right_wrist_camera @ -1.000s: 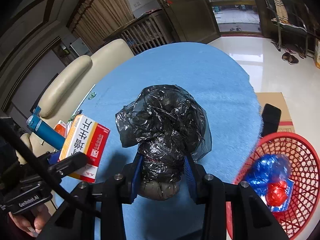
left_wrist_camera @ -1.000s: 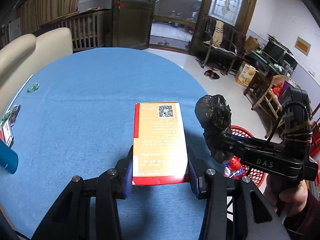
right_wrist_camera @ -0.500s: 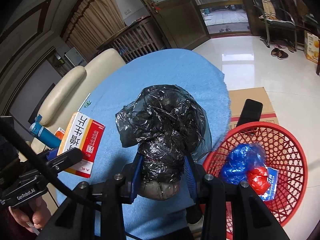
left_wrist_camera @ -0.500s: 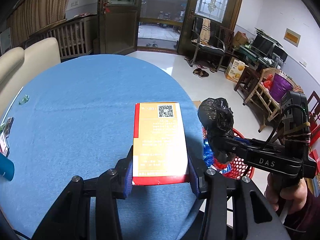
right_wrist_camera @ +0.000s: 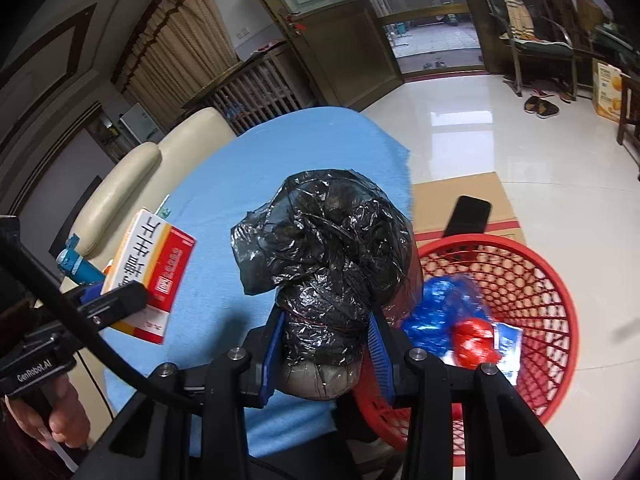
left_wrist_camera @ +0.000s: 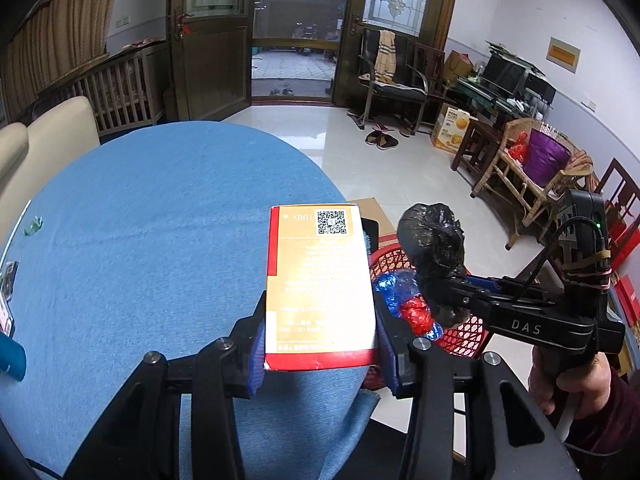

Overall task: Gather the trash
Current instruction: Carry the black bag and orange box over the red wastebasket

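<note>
- Left gripper (left_wrist_camera: 320, 344): fingers (left_wrist_camera: 256, 356) pinch the near end of an orange-and-red carton (left_wrist_camera: 320, 284), flat face with QR code up, held above the desk (left_wrist_camera: 160, 240) near its right edge.
- Right gripper (right_wrist_camera: 326, 354): fingers (right_wrist_camera: 270, 356) clamp the lower part of a crumpled black plastic bag bundle (right_wrist_camera: 328, 256), its bulk bulging above them.
- Bundle sits over the desk edge, just beside the rim of the red mesh basket (right_wrist_camera: 532, 292).
- Basket stands on the floor beside the desk; inside lie a blue wrapper (right_wrist_camera: 444, 312) and a red wad (right_wrist_camera: 474, 340).
- Desk has a blue cloth; a small green scrap (left_wrist_camera: 34, 226) lies at its far left.
- A hand (left_wrist_camera: 572, 384) holds the right gripper's handle.
</note>
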The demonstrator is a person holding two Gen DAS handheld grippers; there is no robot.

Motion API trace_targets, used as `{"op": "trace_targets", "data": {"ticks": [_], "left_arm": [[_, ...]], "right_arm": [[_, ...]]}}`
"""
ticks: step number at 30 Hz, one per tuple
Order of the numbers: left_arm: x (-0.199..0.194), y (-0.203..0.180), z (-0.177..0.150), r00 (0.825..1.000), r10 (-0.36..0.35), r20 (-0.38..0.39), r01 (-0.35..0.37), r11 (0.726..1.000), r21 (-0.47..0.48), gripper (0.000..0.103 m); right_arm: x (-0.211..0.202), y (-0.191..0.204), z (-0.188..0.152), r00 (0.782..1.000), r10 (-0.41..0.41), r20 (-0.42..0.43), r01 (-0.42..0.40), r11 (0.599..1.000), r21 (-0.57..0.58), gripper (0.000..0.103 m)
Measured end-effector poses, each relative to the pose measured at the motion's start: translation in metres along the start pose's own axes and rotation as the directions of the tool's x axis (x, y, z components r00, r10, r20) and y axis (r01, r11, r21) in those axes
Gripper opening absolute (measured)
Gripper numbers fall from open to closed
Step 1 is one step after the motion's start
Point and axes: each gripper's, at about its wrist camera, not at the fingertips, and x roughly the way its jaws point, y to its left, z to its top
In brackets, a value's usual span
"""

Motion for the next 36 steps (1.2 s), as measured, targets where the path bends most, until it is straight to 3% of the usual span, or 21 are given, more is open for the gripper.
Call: {"op": "trace_targets", "data": {"ticks": [16,36], "left_arm": [[0.012,-0.035,0.009,0.999,0.040,-0.021,-0.038,0.995,0.096,0.047],[0.020,-0.039,0.010,0.998,0.031,-0.050,-0.023,0.986,0.165,0.047]], "right_arm": [[-0.020,-0.036,-0.006,1.000,-0.008,0.026,0.006,0.998,0.059,0.042],[-0.034,-0.068,-0.015,0.999,-0.025,0.041,0.019,0.992,0.127,0.042]]}}
